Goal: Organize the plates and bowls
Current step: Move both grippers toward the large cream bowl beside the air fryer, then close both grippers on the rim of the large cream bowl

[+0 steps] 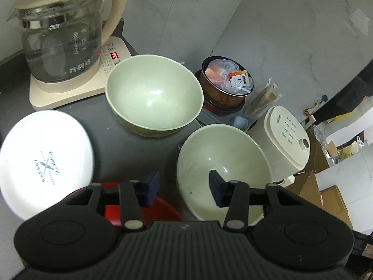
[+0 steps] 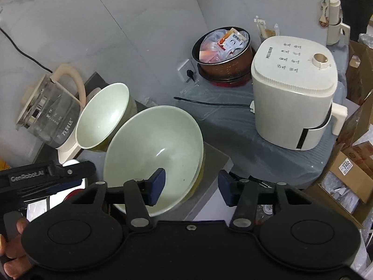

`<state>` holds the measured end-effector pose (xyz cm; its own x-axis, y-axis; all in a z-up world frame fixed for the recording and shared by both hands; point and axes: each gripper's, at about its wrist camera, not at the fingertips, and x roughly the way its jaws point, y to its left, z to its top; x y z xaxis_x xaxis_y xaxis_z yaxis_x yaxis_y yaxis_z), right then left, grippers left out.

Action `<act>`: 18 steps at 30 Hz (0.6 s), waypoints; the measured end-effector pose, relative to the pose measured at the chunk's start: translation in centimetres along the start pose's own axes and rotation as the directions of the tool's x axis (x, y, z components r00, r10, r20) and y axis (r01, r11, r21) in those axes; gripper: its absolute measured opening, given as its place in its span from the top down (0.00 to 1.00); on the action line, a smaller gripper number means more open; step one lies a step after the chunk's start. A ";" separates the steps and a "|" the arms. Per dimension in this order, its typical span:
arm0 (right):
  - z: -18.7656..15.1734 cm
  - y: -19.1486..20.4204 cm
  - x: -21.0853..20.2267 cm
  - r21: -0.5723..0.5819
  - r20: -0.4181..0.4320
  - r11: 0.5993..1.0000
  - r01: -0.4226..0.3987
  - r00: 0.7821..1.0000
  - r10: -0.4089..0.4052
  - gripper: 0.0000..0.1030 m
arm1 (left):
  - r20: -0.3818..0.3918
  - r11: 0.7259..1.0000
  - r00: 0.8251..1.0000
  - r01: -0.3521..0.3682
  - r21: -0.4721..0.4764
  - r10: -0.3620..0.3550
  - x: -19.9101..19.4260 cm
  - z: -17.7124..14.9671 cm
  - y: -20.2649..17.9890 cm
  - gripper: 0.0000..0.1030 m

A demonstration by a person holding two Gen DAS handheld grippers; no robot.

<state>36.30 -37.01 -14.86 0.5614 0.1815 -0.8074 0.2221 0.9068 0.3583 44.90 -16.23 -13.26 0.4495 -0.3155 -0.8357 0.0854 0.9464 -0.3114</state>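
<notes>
Two pale green bowls with olive outsides stand on the dark counter (image 1: 130, 147). The far bowl (image 1: 153, 93) (image 2: 102, 116) is beside the kettle. The near bowl (image 1: 221, 154) (image 2: 153, 144) sits at the counter's right end. My left gripper (image 1: 184, 186) is open and straddles the near bowl's left rim, one finger inside. My right gripper (image 2: 192, 184) is open too and straddles the same bowl's right rim. A white printed plate (image 1: 44, 158) lies at the left. A red dish (image 1: 163, 207) lies partly hidden under the left gripper.
A glass kettle (image 1: 60, 44) on a beige base stands at the back left. On a lower covered surface to the right are a brown pot (image 2: 223, 56) full of packets, a white air fryer (image 2: 293, 93) and a black cable (image 2: 209, 102). Cardboard boxes (image 2: 349, 177) lie further right.
</notes>
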 end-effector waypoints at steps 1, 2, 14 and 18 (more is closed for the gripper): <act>0.2 -0.1 0.4 -0.001 -0.007 1.000 -0.004 1.000 0.004 0.56 | -0.006 1.000 1.000 -0.005 -0.005 0.005 0.5 0.1 -0.1 0.65; 0.3 -0.2 0.8 -0.001 -0.016 1.000 -0.008 1.000 0.008 0.59 | -0.015 1.000 1.000 -0.007 -0.013 0.007 1.0 0.2 -0.2 0.69; 1.1 -0.9 4.5 0.020 -0.070 1.000 -0.006 0.998 0.008 0.68 | -0.072 0.997 0.997 -0.045 -0.069 0.040 5.0 0.6 0.3 0.82; 1.2 -1.0 4.8 0.025 -0.059 1.000 -0.003 0.998 0.005 0.68 | -0.076 0.997 0.996 -0.046 -0.069 0.041 5.7 0.7 0.4 0.84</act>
<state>39.70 -37.54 -18.51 0.5142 0.2081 -0.8321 0.2401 0.8964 0.3726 48.07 -17.64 -17.79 0.3837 -0.2811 -0.8797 0.0026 0.9529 -0.3033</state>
